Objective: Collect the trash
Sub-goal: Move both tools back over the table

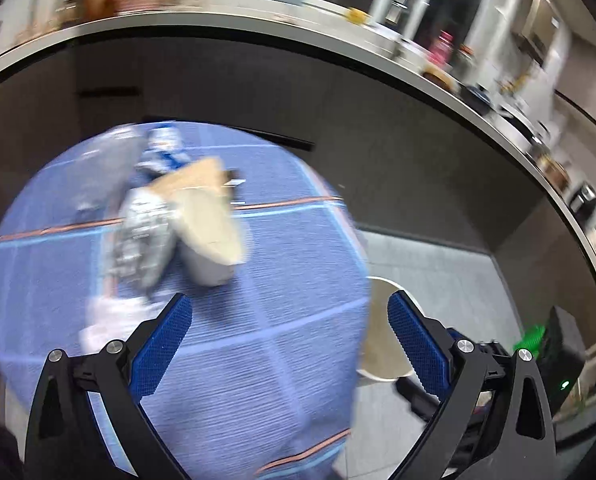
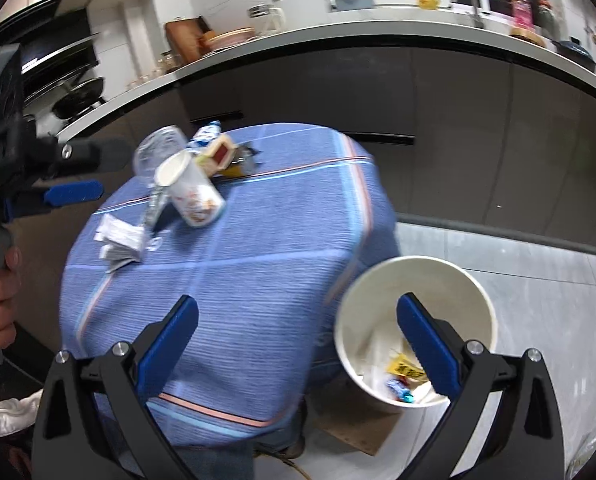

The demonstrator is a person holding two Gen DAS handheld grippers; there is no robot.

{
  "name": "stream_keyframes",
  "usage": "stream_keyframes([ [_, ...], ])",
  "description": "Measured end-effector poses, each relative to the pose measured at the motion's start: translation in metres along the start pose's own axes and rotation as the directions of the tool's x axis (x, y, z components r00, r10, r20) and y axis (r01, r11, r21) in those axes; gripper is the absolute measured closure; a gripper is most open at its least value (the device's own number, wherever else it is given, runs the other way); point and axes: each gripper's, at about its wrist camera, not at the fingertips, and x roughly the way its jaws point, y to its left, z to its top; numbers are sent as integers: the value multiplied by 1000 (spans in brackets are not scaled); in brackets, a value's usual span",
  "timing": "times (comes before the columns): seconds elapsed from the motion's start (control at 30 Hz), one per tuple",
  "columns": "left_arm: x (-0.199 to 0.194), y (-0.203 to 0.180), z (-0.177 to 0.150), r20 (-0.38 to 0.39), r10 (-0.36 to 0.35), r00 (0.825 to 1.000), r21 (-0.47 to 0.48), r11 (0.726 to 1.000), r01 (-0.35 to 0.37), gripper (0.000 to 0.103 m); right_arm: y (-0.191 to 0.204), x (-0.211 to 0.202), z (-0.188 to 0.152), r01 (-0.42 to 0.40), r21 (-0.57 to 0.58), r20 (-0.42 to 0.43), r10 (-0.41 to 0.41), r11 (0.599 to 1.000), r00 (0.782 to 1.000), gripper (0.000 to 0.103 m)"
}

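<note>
A round table with a blue cloth [image 2: 237,264] holds trash: a tipped white paper cup [image 2: 191,192], a clear plastic cup [image 2: 157,152], a small carton [image 2: 219,154], a blue-and-white wrapper [image 2: 205,134] and crumpled white paper [image 2: 119,240]. A white bin [image 2: 414,280] with wrappers inside stands on the floor to the table's right. My right gripper [image 2: 298,316] is open and empty above the table's near edge. My left gripper [image 1: 289,316] is open and empty over the cloth [image 1: 257,360], near the blurred cup [image 1: 207,232] and a shiny wrapper [image 1: 141,236].
A dark kitchen counter [image 2: 378,76] with a white top curves behind the table, holding dishes and bottles. A stove with a wok [image 2: 77,96] is at the left. Grey tiled floor [image 2: 538,300] lies to the right. The bin shows in the left wrist view [image 1: 378,344].
</note>
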Motion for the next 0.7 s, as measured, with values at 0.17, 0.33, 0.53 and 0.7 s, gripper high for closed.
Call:
stream_keyframes([
  [0.17,-17,63,-12,-20,92,996,-67,993,-93,9,30,7,7,-38,-43,-14,37,998,999,3],
  [0.33,-20,128,-29,-65,110,992,-201,972,-121,9,52,11,14,-63,-73,-24,62,995,998,3],
  [0.53,3,142,-20,-95,30,995,-107,993,-40,10,82,23,27,-70,-118,-41,66,991,997,3],
  [0.7,20,137,-15,-127,-9,992,-45,999,3,29,99,36,46,-77,-128,-41,72,989,997,3],
])
